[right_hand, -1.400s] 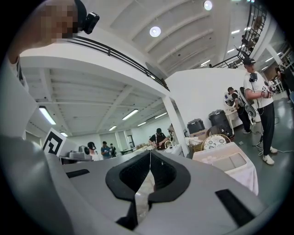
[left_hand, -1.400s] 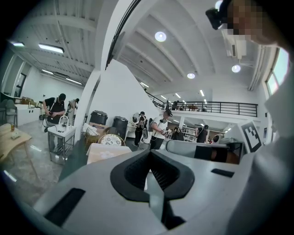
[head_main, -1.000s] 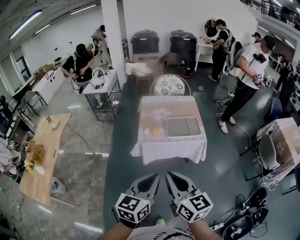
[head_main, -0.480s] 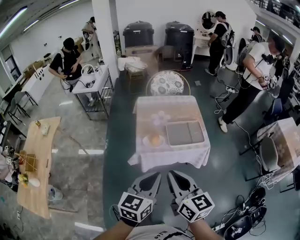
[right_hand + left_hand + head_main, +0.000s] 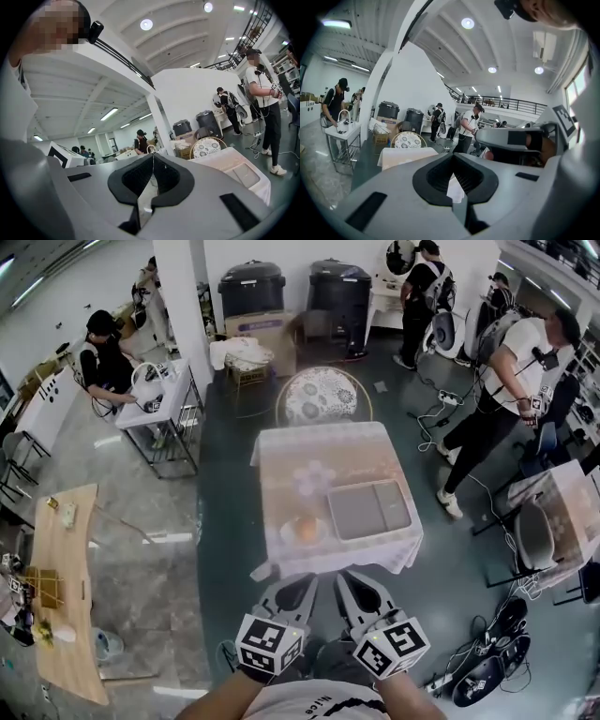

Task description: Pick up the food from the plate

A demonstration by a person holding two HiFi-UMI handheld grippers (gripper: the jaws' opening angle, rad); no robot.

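Both jaw pairs were closed together, empty: the left gripper [image 5: 298, 589] just beside the right gripper [image 5: 352, 589]. Ahead of them, untouched, the orange food [image 5: 307, 527] lay on its plate [image 5: 290, 539] near the table's [image 5: 319, 451] closest edge.

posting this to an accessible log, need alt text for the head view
Seen from above, a cloth-covered table holds a plate of orange food beside a grey tray. The left tool and right tool, both shut and empty, point toward it from the bottom edge, short of the table. Other people stand farther off.
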